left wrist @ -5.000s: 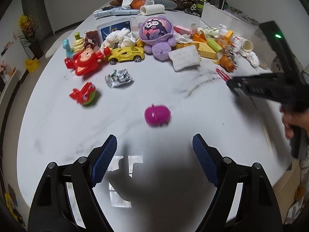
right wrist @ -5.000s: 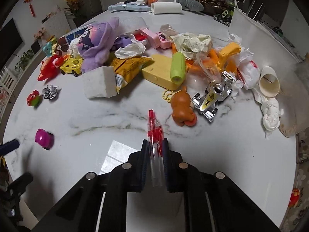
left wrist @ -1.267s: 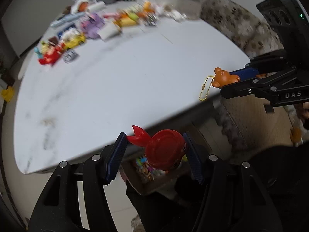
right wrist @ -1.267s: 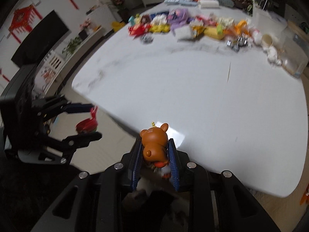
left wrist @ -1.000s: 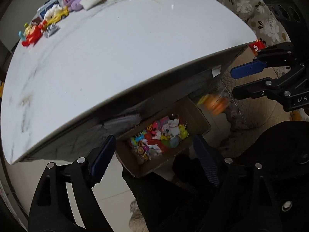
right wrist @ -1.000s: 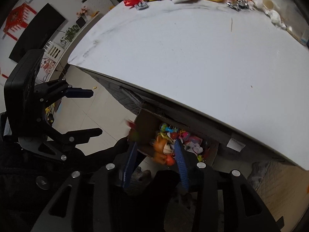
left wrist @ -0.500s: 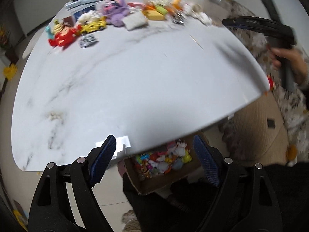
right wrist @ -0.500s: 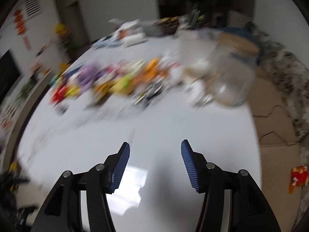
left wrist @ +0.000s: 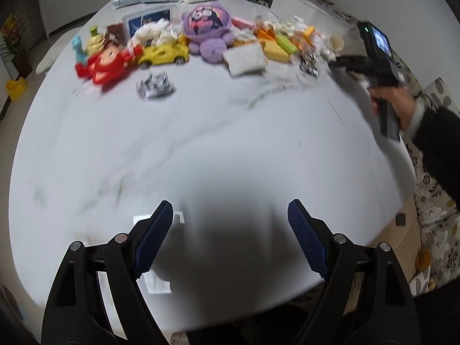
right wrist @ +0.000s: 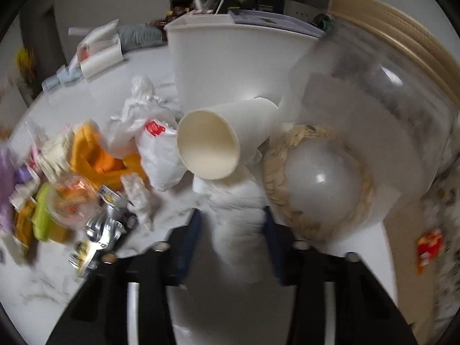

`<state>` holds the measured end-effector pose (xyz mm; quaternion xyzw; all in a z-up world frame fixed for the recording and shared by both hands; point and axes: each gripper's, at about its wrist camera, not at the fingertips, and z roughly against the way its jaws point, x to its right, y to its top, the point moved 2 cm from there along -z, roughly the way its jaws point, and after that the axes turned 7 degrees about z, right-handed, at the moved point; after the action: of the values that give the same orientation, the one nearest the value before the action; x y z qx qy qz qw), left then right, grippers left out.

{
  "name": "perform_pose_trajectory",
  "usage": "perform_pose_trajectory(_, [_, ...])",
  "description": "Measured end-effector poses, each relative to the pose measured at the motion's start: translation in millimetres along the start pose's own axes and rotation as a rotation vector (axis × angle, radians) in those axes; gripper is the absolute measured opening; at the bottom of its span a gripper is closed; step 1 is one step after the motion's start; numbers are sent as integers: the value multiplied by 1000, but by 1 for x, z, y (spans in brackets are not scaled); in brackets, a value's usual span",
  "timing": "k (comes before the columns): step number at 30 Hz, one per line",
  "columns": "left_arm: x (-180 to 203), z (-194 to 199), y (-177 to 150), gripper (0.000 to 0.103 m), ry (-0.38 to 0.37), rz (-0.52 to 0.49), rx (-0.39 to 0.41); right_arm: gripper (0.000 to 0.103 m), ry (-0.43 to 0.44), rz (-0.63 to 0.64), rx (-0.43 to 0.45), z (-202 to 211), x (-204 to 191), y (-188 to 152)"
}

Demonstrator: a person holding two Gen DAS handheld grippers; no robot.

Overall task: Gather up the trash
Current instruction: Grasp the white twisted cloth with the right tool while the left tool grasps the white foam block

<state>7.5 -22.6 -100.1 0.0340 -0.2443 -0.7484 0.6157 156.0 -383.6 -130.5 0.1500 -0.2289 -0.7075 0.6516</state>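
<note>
Tissue wad (right wrist: pixel 237 218) sits right between the blue pads of the right gripper (right wrist: pixel 233 230), whose jaws have just been closing; the frame is too blurred to tell whether the pads press on it yet. It lies on the white table (right wrist: pixel 51 281) just below one paper cup (right wrist: pixel 218 141), which is tipped on its side, mouth toward the camera and empty inside. Beside the wad on the right stands a clear jar (right wrist: pixel 371 132) on a woven ring (right wrist: pixel 276 169); what the jar holds cannot be made out. Behind the cup rises a white bin (right wrist: pixel 230 57), its inside hidden. Left of the wad lie a white plastic bag (right wrist: pixel 161 152) and one silver toy car (right wrist: pixel 100 235).

The left gripper (left wrist: pixel 230 230) hangs over bare table with its jaws wide apart and nothing between them. Far from it, across the table, are one foil ball (left wrist: pixel 155 86), one yellow car (left wrist: pixel 164 53), one red doll (left wrist: pixel 106 63), one purple plush (left wrist: pixel 207 26) and one sponge (left wrist: pixel 244 59). At the right edge of that view a hand (left wrist: pixel 394 100) grips the right gripper's handle.
</note>
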Motion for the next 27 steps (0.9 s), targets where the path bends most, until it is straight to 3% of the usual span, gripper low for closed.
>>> perform_pose_trajectory(7, [31,-56,89,80,30,12,90,28,198,-19,-27,42,-13,-42])
perform_pose_trajectory(12, [40,-99,136,80,29,129,84,28,273,2,-19,82,-29,-83])
perform_pose_trajectory(14, [41,-106,145,80,61,142,128,28,290,33,-21,91,-37,-93])
perform_pose_trajectory(15, [42,-107,147,71,62,144,134,28,295,42,-18,94,-39,-97])
perform_pose_trajectory(16, [43,-107,149,52,33,144,136,28,303,49,-17,97,-40,-101])
perform_pose_trajectory(17, [44,-107,149,48,-2,147,124,28,312,54,-19,101,-41,-105])
perform_pose_trajectory(21, [47,-81,132,47,-12,135,139,28,349,67,-13,118,-44,-116])
perform_pose_trajectory(27, [64,-6,70,47,-39,81,156,28,451,111,4,161,-49,-127])
